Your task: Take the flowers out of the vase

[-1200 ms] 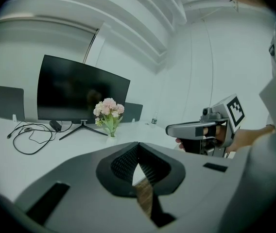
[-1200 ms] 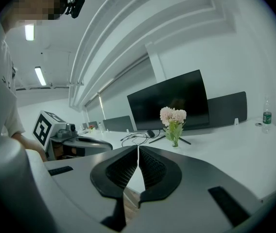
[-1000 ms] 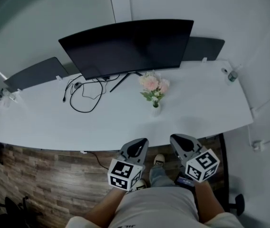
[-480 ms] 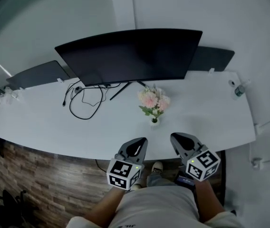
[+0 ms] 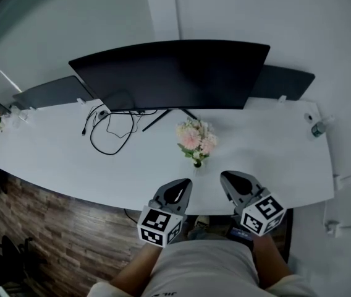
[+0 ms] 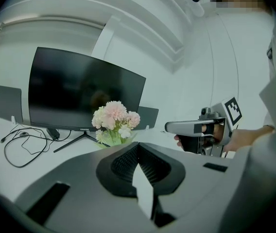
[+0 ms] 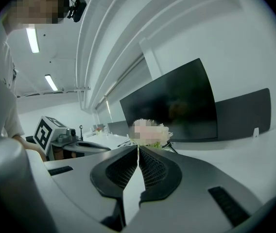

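Looking steeply down from the head view, I see a white desk [image 5: 268,153] curving across the middle of the frame, with wood floor [image 5: 58,228] at the lower left. A wide dark monitor [image 5: 169,73] stands at the upper centre, and a looped black cable [image 5: 107,129] lies on the desk at its lower left. The flowers [image 5: 196,138], pale pink and white with green leaves, stand upright in a small vase [image 5: 197,163] just below the monitor's stand, near the desk's front edge and close to frame centre. Both grippers sit below the flowers in the lower centre, side by side, over the desk's front edge and apart from the vase. The left gripper [image 5: 177,192] is at lower centre-left. In its own view the jaws are pressed together with nothing between them, and the flowers [image 6: 114,120] rise just above the jaw tips, in front of the monitor. The right gripper [image 5: 236,185] is at lower centre-right. Its own view shows the jaws closed to a hairline seam and empty, with the flowers [image 7: 150,132] straight above the tips, partly blurred. Each gripper shows in the other's view, held in a hand, at the frame's side.
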A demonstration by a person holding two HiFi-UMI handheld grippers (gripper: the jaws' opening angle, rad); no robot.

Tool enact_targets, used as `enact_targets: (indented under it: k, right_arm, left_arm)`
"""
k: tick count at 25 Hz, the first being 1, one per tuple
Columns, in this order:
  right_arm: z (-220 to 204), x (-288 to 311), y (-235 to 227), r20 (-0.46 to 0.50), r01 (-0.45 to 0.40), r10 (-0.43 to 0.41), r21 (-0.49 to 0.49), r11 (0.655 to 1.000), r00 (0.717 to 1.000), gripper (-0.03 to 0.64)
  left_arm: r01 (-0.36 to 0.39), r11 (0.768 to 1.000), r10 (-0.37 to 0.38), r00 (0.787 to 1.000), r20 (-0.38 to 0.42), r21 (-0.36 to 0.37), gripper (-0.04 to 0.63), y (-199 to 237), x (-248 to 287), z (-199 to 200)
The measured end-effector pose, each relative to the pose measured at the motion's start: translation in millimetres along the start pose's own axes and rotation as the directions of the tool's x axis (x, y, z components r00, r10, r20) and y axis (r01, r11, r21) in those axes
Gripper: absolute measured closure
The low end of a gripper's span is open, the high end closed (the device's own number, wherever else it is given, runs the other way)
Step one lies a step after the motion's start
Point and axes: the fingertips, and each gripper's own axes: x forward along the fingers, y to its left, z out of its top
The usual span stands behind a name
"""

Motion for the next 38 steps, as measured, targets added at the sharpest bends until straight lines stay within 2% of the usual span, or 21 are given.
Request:
enact_targets:
  k: [8,24,38]
  right_arm:
    - [-4.4,5.2,-8.4,-0.005,0.008,-0.008,0.014,1.000,1.000,0.583]
    - [-2.8,15.0,-25.0,-0.025,0.102,-0.101,0.056,0.993,0.995,0.583]
    - [-16.9,33.0,-32.1,-0.074,0.110,-0.106,0.057,0.992,0.992,0.583]
  left_arm:
    - [-0.006,1.000,0.006,1.000,-0.005,0.005,0.592,6.0,4.0,1.4]
    - [0.066,0.998,-0.064,0.995,-0.078,0.020,0.592,30.1,13.8,-0.6]
    - [0.105,0.994,-0.103,0.990,-0.095,0.021,0.592,44.6,28.1,-12.9]
